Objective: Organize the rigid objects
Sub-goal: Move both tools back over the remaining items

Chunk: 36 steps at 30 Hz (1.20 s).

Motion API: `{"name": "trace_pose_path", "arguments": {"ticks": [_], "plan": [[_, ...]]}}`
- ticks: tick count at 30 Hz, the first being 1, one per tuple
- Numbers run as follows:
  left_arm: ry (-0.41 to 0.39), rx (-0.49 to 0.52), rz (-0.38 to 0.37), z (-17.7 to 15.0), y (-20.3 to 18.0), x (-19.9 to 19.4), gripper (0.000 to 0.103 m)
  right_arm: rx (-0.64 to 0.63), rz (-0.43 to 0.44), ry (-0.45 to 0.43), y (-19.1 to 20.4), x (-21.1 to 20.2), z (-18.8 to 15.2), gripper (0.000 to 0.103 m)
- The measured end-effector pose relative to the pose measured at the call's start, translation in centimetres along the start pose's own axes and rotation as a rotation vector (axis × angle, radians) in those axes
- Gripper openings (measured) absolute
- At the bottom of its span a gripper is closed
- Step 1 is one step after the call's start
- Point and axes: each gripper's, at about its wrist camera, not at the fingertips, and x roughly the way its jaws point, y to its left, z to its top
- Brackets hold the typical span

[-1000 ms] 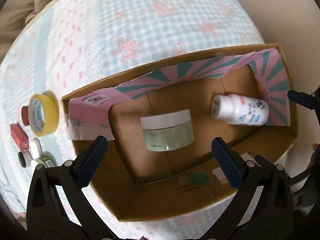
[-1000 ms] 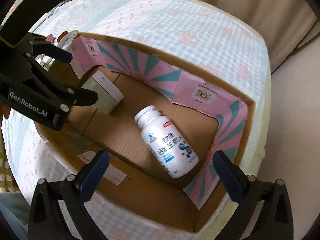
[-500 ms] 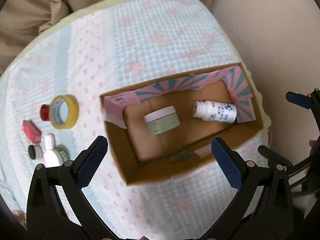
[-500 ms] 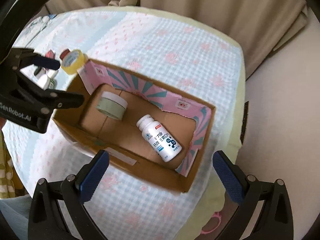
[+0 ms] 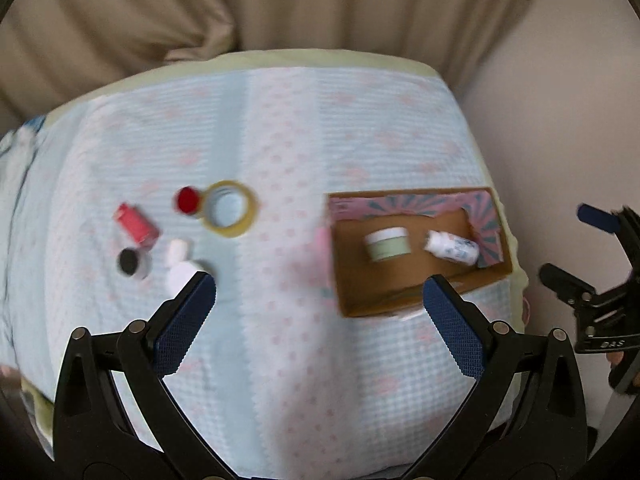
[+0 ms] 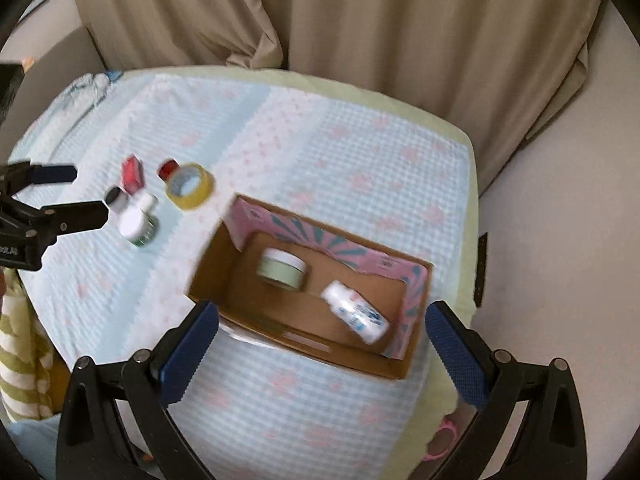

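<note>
An open cardboard box [image 5: 352, 300] [image 6: 208, 276] with a pink and teal lining sits on the right side of the bed. In it lie a pale green jar [image 5: 387, 244] [image 6: 281, 268] and a white pill bottle [image 5: 452, 246] [image 6: 356, 314] on its side. To the left lie a yellow tape roll [image 5: 229, 209] [image 6: 189, 186], a red cap [image 5: 187, 201], a red box [image 5: 136, 225] [image 6: 133, 172], a small black-lidded jar [image 5: 130, 263] and a white bottle [image 5: 182, 266] [image 6: 138, 222]. My left gripper [image 5: 316, 312] is open and empty, high above the bed. My right gripper [image 6: 320, 344] is open and empty, above the box's near edge.
A blue and pink checked cloth [image 5: 280, 140] covers the bed. Beige curtains [image 6: 360, 20] hang behind it. A striped green towel [image 6: 20, 360] lies at the left edge. A pink object [image 6: 444, 440] lies on the floor at the right.
Both grippers have pulled back and up from the box, so the whole bed and the group of loose items now show. Both stay open and empty.
</note>
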Motion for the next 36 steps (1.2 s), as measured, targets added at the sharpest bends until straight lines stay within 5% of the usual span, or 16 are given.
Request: {"name": "trace_pose_path", "arguments": {"ticks": [7,18,25,36], "plan": [[-0.045,-0.204,0.088,-0.9,9.3,-2.8,0.103,-0.001,0.012,-0.092,7.8,-2.1,2.8,0.103],[-0.017,-0.251,0.099,-1.1,22.7,-1.9,0.103,0.077,0.019,-0.102,19.3,1.2,8.7,0.103],[0.076,-0.285,0.076,-0.7,30.3,3.9,0.103,0.152,0.02,-0.04,23.7,6.9,10.7,0.103],[0.188,-0.489,0.039,-0.2,36.2,14.4,0.103,0.164,0.059,0.075,26.3,17.8,12.7,0.103]]}}
